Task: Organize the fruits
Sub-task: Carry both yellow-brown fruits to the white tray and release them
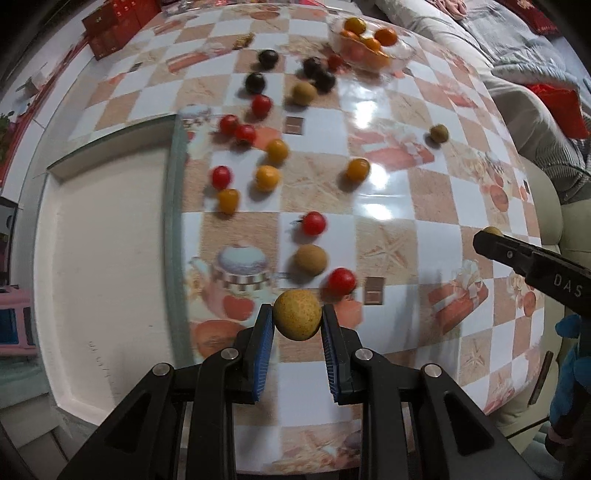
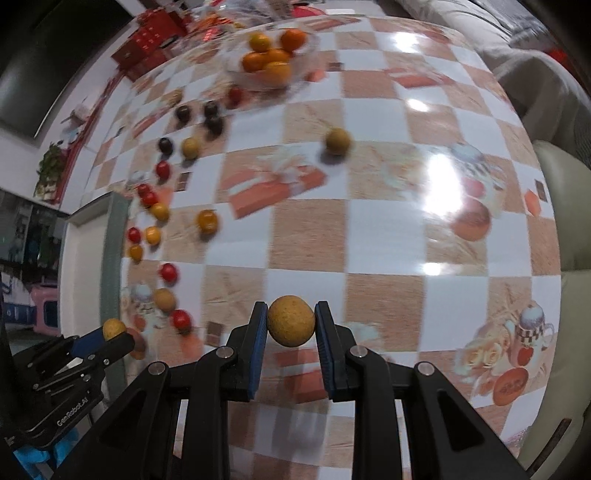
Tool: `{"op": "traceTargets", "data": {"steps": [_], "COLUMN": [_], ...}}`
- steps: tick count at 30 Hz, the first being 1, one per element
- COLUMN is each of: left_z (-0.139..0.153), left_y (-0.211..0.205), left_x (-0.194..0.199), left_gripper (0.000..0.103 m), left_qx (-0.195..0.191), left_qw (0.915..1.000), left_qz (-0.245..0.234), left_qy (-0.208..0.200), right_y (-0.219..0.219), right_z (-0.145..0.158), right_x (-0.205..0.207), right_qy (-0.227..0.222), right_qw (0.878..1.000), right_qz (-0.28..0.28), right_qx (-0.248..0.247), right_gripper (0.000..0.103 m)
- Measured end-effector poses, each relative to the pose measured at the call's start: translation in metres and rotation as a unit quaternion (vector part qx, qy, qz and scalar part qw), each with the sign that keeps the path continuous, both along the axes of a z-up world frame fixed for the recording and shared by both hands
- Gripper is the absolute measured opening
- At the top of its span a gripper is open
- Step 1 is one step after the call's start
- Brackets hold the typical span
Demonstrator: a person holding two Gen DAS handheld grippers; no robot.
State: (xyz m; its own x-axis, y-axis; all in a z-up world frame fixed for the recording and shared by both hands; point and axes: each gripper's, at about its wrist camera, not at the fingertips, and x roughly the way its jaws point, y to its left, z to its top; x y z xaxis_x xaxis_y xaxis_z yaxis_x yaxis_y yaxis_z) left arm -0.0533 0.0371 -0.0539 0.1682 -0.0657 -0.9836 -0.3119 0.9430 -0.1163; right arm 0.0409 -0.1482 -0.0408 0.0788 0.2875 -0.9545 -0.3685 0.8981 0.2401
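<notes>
My left gripper (image 1: 297,314) is shut on a tan longan (image 1: 297,314) and holds it above the checkered table (image 1: 406,206). My right gripper (image 2: 291,320) is shut on another longan (image 2: 291,320) above the table. Each gripper shows in the other's view, the right one (image 1: 493,236) at the right edge, the left one (image 2: 114,332) at the lower left. Loose red tomatoes (image 1: 314,223), yellow fruits (image 1: 266,178), dark fruits (image 1: 255,82) and more longans (image 1: 311,259) lie scattered on the table. A white tray (image 1: 110,258) sits left.
A clear bowl (image 1: 402,51) with several oranges (image 2: 266,59) stands at the far side. Red boxes (image 1: 110,26) stand at the far left. A sofa (image 1: 517,92) lies to the right. A lone longan (image 2: 338,141) sits mid-table.
</notes>
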Motion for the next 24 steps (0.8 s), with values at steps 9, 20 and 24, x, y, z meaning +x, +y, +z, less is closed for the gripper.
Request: {"op": "traceTargets", "data": {"steps": [9,20,24], "left_z": [0.007,-0.011,-0.020], "left_y": [0.063,0.144,0.162], "left_x": [-0.036,-0.084,-0.097], "left_gripper": [0.027,0.027,0.027], "left_qx": [0.014,0.040,0.045], "left_qw": [0.9986,0.9932,0.9918], "left_qz": [0.051,0.106,0.114], "left_qy": [-0.003,0.027,0.035], "right_y": [0.085,0.204,0.233], "right_z": [0.015,0.009,-0.002], "right_x": [-0.026,-0.073,-0.088], "right_qy": [-0.001,0.018,0.031], "right_qw": [0.997,0.985,0.981], "right_qz": [0.069,0.166,0.190], "right_qx": [0.016,0.036,0.031], "right_gripper": [0.028,0.028,0.028]}}
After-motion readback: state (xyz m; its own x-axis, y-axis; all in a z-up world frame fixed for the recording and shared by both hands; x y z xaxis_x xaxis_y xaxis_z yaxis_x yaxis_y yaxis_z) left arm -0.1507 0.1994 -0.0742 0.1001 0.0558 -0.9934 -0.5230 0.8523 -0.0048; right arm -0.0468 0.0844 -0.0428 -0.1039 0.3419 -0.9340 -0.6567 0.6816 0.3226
